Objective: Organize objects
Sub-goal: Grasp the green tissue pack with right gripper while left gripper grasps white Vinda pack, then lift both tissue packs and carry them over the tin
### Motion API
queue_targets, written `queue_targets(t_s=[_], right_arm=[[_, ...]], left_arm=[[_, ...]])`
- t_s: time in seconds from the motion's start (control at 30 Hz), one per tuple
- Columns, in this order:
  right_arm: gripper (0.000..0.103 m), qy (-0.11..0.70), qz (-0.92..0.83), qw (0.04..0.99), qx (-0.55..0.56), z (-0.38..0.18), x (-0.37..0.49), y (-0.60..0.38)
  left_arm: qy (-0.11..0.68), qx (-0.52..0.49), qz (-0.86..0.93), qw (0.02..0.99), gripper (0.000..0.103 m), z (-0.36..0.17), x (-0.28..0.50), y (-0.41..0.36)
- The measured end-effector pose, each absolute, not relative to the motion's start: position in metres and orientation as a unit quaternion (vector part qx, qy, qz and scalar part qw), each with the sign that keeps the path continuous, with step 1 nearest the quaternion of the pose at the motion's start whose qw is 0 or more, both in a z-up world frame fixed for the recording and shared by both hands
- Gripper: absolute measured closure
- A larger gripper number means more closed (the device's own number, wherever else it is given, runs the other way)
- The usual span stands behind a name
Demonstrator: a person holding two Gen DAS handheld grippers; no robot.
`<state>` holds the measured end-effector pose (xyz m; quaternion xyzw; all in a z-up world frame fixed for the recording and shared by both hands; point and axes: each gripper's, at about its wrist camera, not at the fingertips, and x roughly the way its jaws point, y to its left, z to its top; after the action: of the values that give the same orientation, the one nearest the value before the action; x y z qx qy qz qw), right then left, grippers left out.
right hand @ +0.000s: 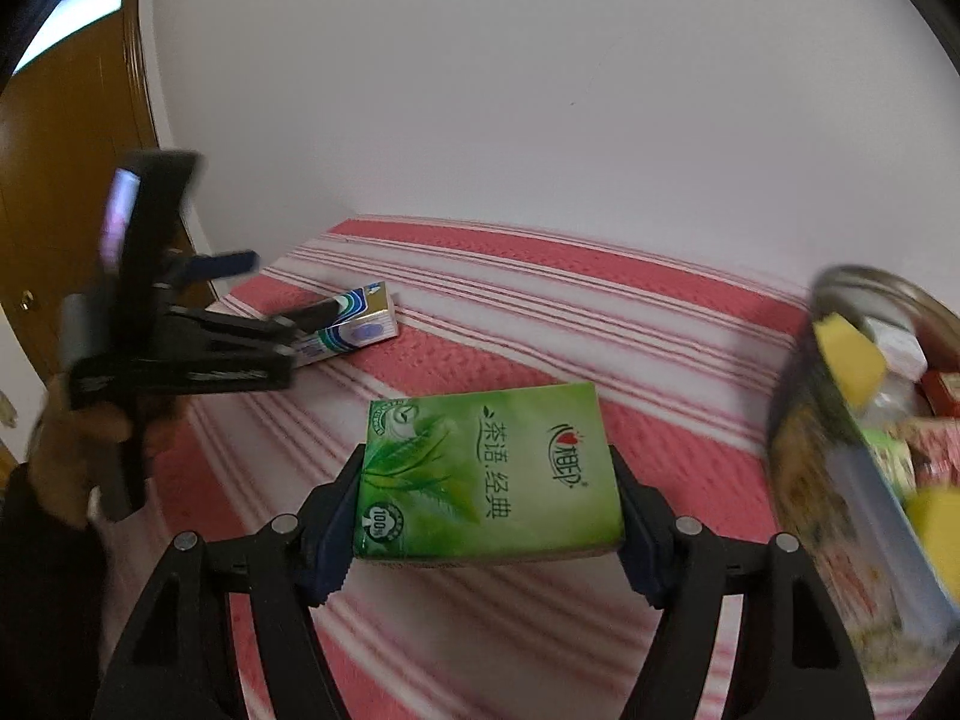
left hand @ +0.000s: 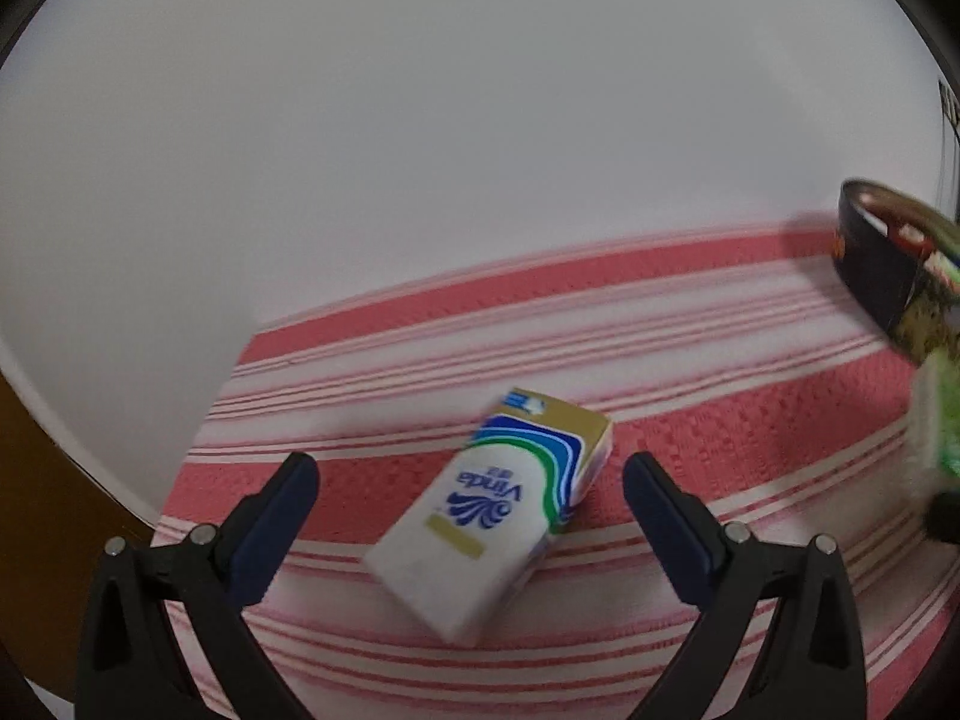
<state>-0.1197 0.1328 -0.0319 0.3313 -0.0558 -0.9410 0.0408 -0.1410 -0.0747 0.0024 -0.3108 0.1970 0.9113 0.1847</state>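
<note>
A white Vinda tissue pack [left hand: 489, 513] with blue, green and gold bands lies on the red-and-white striped cloth [left hand: 690, 360]. My left gripper [left hand: 471, 480] is open, its fingers on either side of the pack, apart from it. In the right wrist view my right gripper [right hand: 489, 495] is shut on a green tissue pack [right hand: 489, 471], held above the cloth. The left gripper [right hand: 282, 294] shows there at the left over the Vinda pack [right hand: 360, 324]. The green pack shows blurred at the right edge of the left wrist view [left hand: 942, 426].
A dark round tin [right hand: 840, 480] with yellow, red and white items inside stands at the right; it also shows in the left wrist view [left hand: 882, 276]. A white wall [right hand: 540, 90] runs behind the cloth. A brown wooden door [right hand: 54, 180] is at the far left.
</note>
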Motion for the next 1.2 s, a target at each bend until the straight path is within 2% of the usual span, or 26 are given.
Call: queue_targets(t_s=[0.23,0.43,0.5,0.53,0.57,0.77,0.97,1.1,1.2], right_arm=[[0.029,-0.068,-0.938,0.047,0.335,-0.031,-0.116,0.136],[0.029,-0.069,-0.936,0.054,0.340,-0.033,-0.119,0.131],[0.029,-0.070,-0.936,0.055,0.341,-0.032,-0.113,0.134],[0.029,-0.070,-0.936,0.056,0.341,-0.031,-0.111,0.135],[0.029,-0.070,-0.936,0.057,0.340,-0.031,-0.112,0.136],[0.029,-0.073,-0.945,0.052,0.315,-0.023,-0.098,0.140],[0.029,-0.027,-0.972,0.014,0.232,-0.006,-0.081,0.138],[0.029,0.028,-0.984,-0.053,0.165,0.005,-0.069,0.127],[0.029,0.036,-0.987,-0.070,0.137,0.011,-0.061,0.129]], left_arm=[[0.171,-0.398,0.885,0.169,0.008,-0.017,-0.177,-0.079],[0.081,-0.434,0.876,0.195,0.032,-0.018,-0.195,-0.095],[0.082,-0.431,0.877,0.194,0.041,-0.017,-0.191,-0.094],[0.082,-0.429,0.878,0.197,0.050,-0.016,-0.189,-0.093],[0.083,-0.427,0.879,0.194,0.051,-0.015,-0.186,-0.092],[0.042,-0.414,0.892,0.177,0.052,-0.012,-0.180,-0.097],[-0.033,-0.291,0.938,0.184,0.052,0.023,-0.143,-0.108],[-0.035,-0.244,0.952,0.183,0.052,0.035,-0.124,-0.099],[-0.026,-0.237,0.954,0.180,0.052,0.033,-0.124,-0.090]])
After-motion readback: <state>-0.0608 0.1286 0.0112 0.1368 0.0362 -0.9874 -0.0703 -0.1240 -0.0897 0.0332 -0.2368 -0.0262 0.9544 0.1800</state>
